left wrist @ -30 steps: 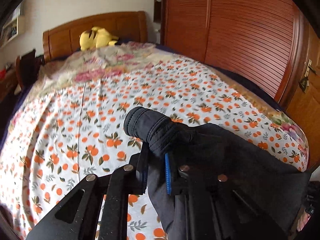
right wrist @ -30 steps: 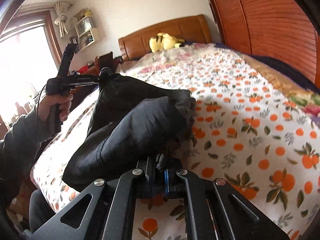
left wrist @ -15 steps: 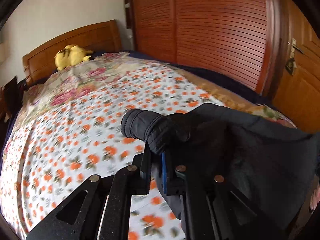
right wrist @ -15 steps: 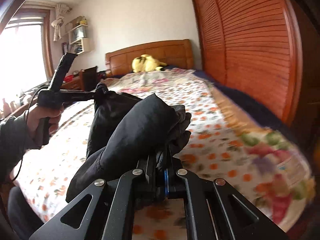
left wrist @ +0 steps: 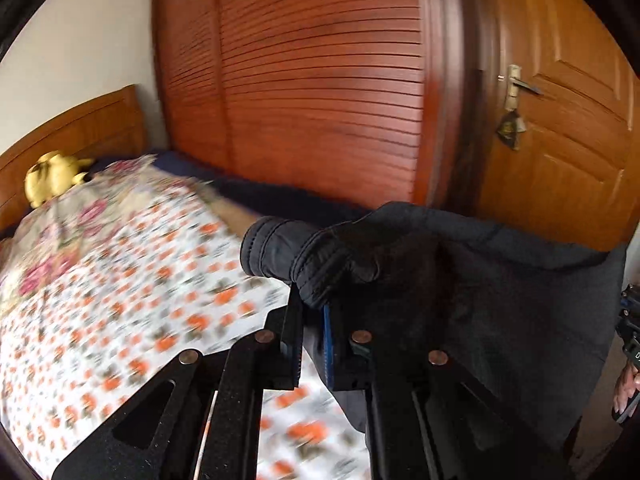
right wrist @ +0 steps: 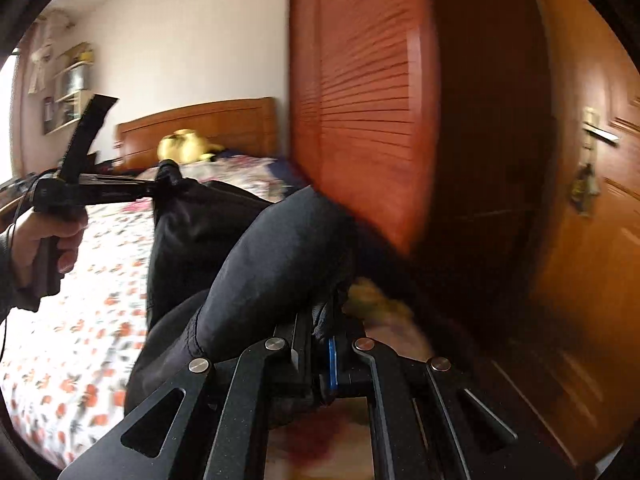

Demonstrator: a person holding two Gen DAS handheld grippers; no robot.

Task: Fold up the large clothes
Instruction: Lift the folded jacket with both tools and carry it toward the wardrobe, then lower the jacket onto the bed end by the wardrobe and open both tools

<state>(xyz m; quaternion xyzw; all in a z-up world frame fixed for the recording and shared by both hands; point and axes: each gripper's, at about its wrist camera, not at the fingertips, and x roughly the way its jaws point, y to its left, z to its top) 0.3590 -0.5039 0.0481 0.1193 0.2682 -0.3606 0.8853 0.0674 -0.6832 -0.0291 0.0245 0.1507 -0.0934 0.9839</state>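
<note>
Left wrist: one black jacket point(left wrist: 500, 280), two grippers' jaws clamped on it.

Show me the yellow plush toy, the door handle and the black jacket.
yellow plush toy point(left wrist: 52, 176), left wrist view, its body.
door handle point(left wrist: 520, 82), left wrist view, the lever.
black jacket point(left wrist: 500, 300), left wrist view, its hanging panel.

Motion smears the bedspread point(left wrist: 120, 300) print and the wardrobe point(right wrist: 360, 120) slats – the black garment's point(left wrist: 500, 300) lower folds hang hidden behind both tools

no readable text, labels or numbers anywhere
</note>
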